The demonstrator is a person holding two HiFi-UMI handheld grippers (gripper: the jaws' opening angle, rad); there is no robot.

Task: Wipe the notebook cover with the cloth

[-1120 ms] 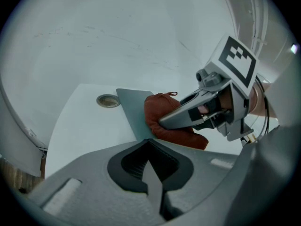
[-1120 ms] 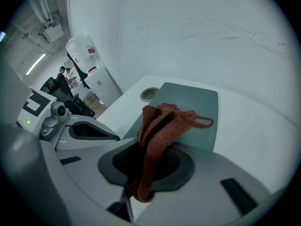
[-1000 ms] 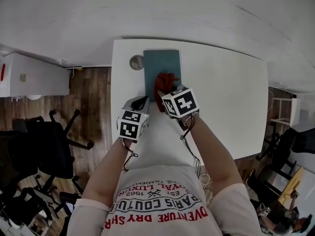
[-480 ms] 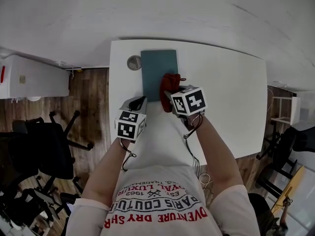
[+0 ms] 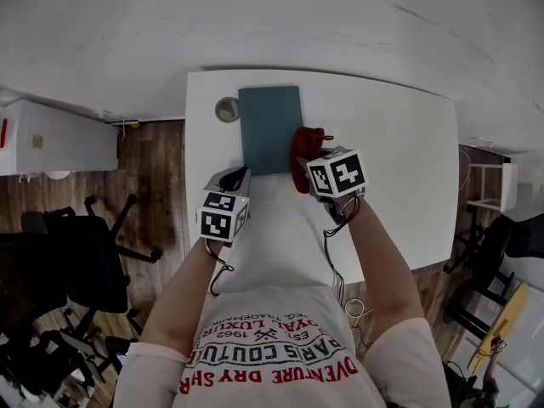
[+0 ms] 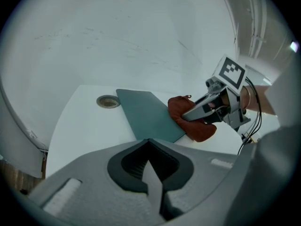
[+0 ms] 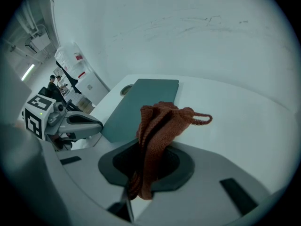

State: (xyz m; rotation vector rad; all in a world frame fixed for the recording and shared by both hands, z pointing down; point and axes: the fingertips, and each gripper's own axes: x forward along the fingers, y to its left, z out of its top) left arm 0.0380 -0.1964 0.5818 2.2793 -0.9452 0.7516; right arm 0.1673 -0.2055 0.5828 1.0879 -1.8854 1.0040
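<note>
A dark teal notebook (image 5: 270,128) lies flat at the far left part of the white table (image 5: 391,168). A rust-red knitted cloth (image 5: 304,151) is pinched in my right gripper (image 5: 308,161), just off the notebook's right edge near its near corner. From the right gripper view the cloth (image 7: 157,128) bunches up out of the shut jaws, the notebook (image 7: 141,106) ahead and left. My left gripper (image 5: 238,177) sits by the notebook's near left corner, jaws shut with nothing between them. The left gripper view shows notebook (image 6: 148,114), cloth (image 6: 186,119) and the right gripper (image 6: 200,112).
A round metal grommet (image 5: 227,109) is set in the table left of the notebook. The table's left edge drops to a wood floor with black office chairs (image 5: 68,262). A white cabinet (image 5: 51,138) stands at the left.
My right gripper has carried the cloth rightward, from the notebook's middle to just past its right edge. The left gripper has barely moved.
</note>
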